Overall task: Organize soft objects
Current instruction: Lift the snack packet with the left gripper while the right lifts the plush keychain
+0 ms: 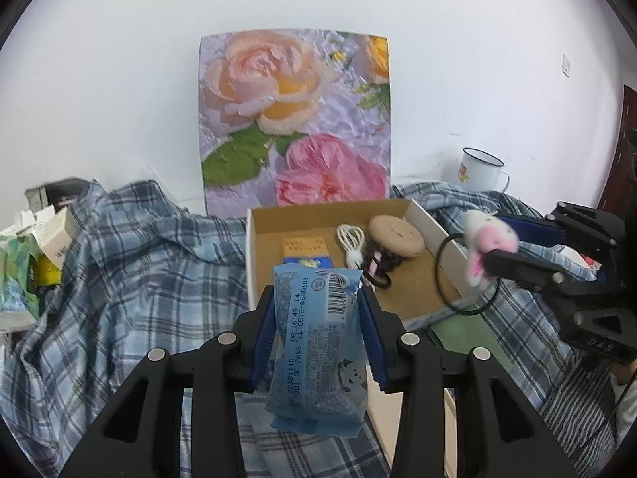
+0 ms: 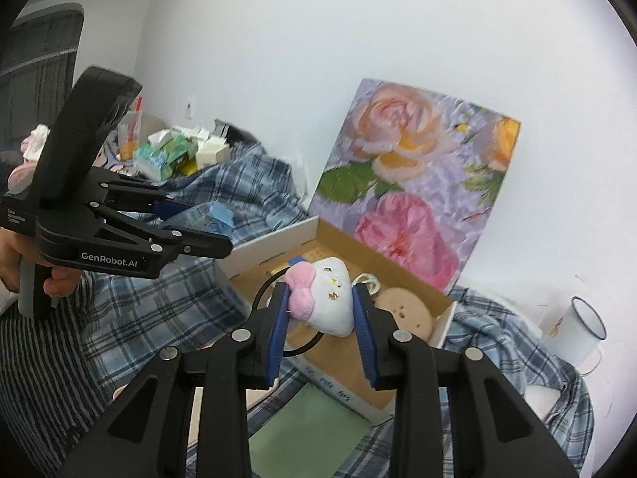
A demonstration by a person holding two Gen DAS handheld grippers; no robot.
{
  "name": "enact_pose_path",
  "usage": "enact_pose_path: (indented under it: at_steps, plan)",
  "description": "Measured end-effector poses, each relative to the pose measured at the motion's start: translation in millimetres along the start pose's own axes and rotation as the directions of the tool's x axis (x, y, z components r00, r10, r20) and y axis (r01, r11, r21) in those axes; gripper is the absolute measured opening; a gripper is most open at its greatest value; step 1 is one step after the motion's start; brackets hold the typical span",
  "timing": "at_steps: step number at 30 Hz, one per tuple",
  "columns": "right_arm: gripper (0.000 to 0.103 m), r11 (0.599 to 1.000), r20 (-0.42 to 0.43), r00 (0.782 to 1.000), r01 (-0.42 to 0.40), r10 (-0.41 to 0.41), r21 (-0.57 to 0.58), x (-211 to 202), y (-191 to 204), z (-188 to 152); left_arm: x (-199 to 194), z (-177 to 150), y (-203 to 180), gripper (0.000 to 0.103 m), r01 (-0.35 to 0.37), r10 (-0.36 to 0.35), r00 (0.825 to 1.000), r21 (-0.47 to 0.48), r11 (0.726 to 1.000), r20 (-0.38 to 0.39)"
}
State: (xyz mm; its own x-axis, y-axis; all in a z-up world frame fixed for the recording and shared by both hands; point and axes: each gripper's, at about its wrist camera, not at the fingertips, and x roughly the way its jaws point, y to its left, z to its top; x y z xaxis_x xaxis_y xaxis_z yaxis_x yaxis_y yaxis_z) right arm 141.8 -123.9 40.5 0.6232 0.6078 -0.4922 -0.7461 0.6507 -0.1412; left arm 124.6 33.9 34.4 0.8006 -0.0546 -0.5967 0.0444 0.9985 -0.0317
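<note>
Blue packet (image 1: 318, 342) between left claw (image 1: 318, 302) pads — pinched, above box (image 1: 398, 215).

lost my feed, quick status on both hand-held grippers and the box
Left hand-held gripper shut on blue packet. Right hand-held gripper shut on plush hair tie. Both above cardboard box, already holding a few items. Nothing blocking.

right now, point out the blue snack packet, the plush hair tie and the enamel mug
blue snack packet (image 1: 318, 334): left wrist view, on the printed middle of the wrapper.
plush hair tie (image 2: 332, 304): right wrist view, on the white plush body.
enamel mug (image 1: 479, 171): left wrist view, on its white side wall.
</note>
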Motion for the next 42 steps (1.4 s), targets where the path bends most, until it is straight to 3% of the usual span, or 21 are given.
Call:
enact_pose_path:
  at_steps: [13,21,31,42]
  plan:
    - [0.031,0.996,0.104,0.991,0.083,-0.085,0.02,-38,-16,34,-28,38,-9,0.042,-0.043,0.037,0.995,0.058,0.997,0.095]
    - [0.031,0.994,0.186,0.976,0.106,-0.11,0.034,-60,-18,66,-46,64,-18,0.042,-0.038,0.025,0.987,0.076,0.996,0.16]
    - [0.031,0.992,0.279,0.952,0.121,-0.123,0.024,-78,-13,105,-73,104,-10,0.042,-0.017,0.012,0.966,0.017,1.0,0.258]
    - [0.031,0.991,0.341,0.93,0.124,-0.135,0.055,-87,-23,128,-97,140,-17,0.042,0.023,-0.029,0.937,0.021,1.0,0.347]
